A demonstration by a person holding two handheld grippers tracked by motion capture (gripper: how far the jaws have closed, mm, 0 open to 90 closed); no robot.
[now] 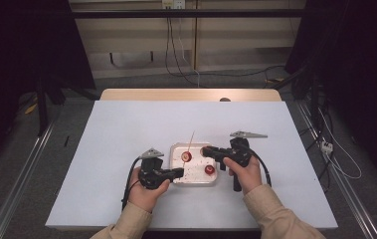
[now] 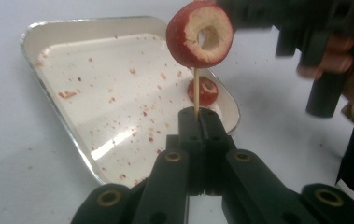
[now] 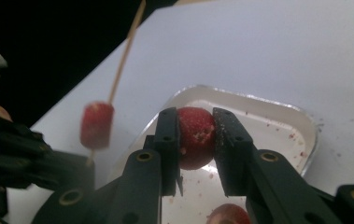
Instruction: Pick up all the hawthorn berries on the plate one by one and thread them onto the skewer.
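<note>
Red fruit rounds over a speckled metal tray (image 1: pixel 176 174).
Left gripper (image 2: pixel 197 114) clamped tight on thin wooden skewer (image 2: pixel 196 91) with cored slice (image 2: pixel 199 33) threaded on; right gripper (image 3: pixel 196 135) pinching a round red piece (image 3: pixel 195 137) above tray; third piece (image 1: pixel 209 170) lying inside.

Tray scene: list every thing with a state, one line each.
Left gripper: shut on the skewer's lower end.
Skewer: held tilted over the tray, one fruit piece threaded on it.
Threaded fruit piece: cored, red skin, pale flesh, on the skewer.
Right gripper: shut on a red fruit piece.
Held fruit piece: clamped between the jaws above the tray.
Loose fruit piece: lying in the tray.
Tray: flat on the table, speckled with red crumbs.
</note>
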